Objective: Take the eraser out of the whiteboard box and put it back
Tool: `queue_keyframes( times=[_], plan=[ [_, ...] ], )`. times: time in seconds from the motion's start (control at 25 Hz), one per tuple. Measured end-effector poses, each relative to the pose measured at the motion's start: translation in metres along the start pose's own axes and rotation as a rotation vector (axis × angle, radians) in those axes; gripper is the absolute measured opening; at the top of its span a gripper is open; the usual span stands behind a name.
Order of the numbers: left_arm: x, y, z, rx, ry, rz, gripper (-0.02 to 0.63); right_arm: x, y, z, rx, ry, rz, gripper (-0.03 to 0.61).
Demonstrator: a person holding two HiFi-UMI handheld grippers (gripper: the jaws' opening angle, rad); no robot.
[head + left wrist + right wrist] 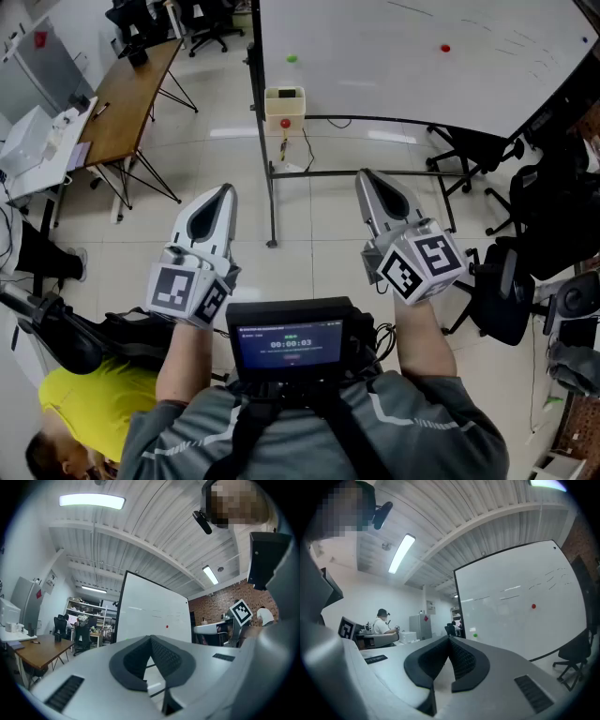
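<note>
A cream whiteboard box (284,103) hangs on the whiteboard's stand, below the whiteboard (412,52) and far ahead of both grippers. Something green shows at its top and a red item at its front; I cannot make out the eraser. My left gripper (223,191) is held level at lower left, its jaws closed to a point with nothing between them. My right gripper (365,176) is level at lower right, also shut and empty. In the left gripper view the pads (165,656) meet at the tip, facing the whiteboard (154,613). The right gripper view shows its pads (464,660) together too.
The whiteboard's black stand post (271,202) rises from the floor between the grippers. A wooden desk (131,94) stands at the left, office chairs (502,295) at the right. A person in yellow (94,403) sits at lower left. A small screen (291,345) hangs on my chest.
</note>
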State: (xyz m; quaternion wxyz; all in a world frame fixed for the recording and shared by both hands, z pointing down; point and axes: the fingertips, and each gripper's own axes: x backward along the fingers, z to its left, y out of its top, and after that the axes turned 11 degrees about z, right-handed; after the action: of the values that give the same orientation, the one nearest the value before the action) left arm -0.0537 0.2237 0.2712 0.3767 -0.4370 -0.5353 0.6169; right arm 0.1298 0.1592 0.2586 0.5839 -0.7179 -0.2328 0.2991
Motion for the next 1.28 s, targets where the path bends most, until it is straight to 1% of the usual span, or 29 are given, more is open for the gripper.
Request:
queue_keyframes(
  times=[0.2,0.4,0.52,0.72,0.84,0.96,1.04,1.12,1.2,1.28],
  plan=[
    [-0.021,-0.002,0.039,0.018,-0.001,0.001,0.028,-0.048,0.003,-0.002,0.0,-0.002,0.008,0.023],
    [-0.07,-0.002,0.074,0.013,0.0,-0.001,0.028,-0.106,0.01,-0.028,0.001,0.016,0.006,0.023],
    [-0.108,0.005,0.095,0.001,0.007,-0.008,0.028,-0.148,0.013,-0.052,0.003,0.042,0.01,0.023],
    [-0.183,0.015,0.14,0.016,0.057,0.024,0.028,-0.219,0.027,-0.11,-0.027,0.076,0.023,0.025],
    [-0.227,0.023,0.159,0.018,0.081,0.037,0.028,-0.256,0.039,-0.143,-0.016,0.088,0.024,0.025],
    [-0.265,0.023,0.178,0.028,0.085,0.051,0.028,-0.293,0.042,-0.166,-0.015,0.099,0.044,0.058],
    [-0.285,0.024,0.192,0.014,0.075,0.06,0.028,-0.317,0.04,-0.173,-0.026,0.095,0.059,0.061],
    [-0.299,0.024,0.209,0.0,0.066,0.061,0.028,-0.338,0.038,-0.174,-0.028,0.086,0.072,0.083],
    [-0.312,0.019,0.232,0.019,0.049,0.059,0.028,-0.36,0.04,-0.175,-0.025,0.064,0.078,0.094],
    [-0.325,0.015,0.255,0.043,0.025,0.059,0.028,-0.382,0.044,-0.176,-0.029,0.027,0.076,0.123]
  ],
)
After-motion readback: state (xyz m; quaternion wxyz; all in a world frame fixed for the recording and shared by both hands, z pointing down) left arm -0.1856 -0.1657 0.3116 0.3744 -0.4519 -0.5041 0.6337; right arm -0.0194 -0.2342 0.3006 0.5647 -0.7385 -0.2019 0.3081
